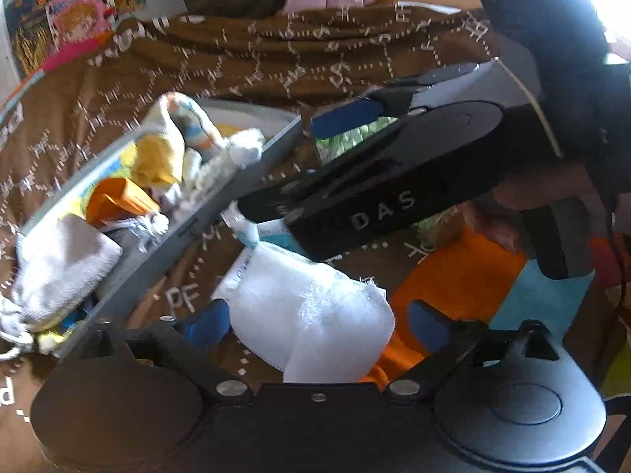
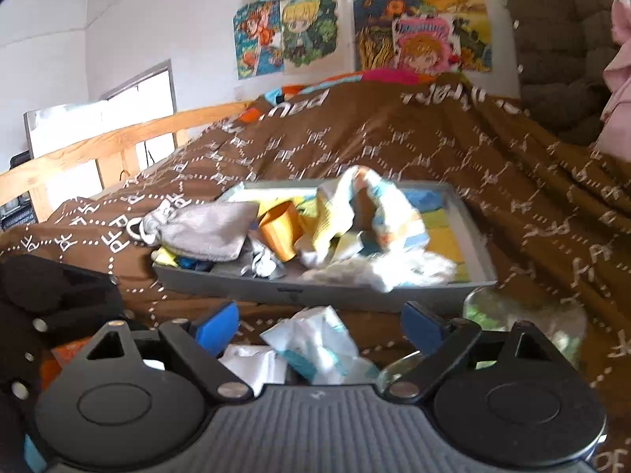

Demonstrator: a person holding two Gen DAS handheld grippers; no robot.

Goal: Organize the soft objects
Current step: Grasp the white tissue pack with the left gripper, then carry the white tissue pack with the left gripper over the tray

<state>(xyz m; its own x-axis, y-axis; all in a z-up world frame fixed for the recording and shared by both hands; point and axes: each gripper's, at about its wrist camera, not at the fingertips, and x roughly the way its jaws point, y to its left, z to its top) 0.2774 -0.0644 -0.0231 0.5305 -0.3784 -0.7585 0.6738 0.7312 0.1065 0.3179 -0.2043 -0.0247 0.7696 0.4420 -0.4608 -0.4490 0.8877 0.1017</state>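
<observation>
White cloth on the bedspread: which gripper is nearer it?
Left. The left gripper is open with the white cloth between its fingers. The right gripper, also open, is just beyond the cloth, over a tissue pack.

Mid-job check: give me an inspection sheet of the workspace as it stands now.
Surface: brown patterned blanket on a bed.
Job's things: grey tray holding a grey pouch, striped cloth and orange cup; white cloth and tissue pack lie outside it.
Clutter: orange cloth.
Grippers: left gripper open around the white cloth; right gripper open above the tissue pack.
Cables: nothing seen.
Surroundings: wall posters, wooden rail.
</observation>
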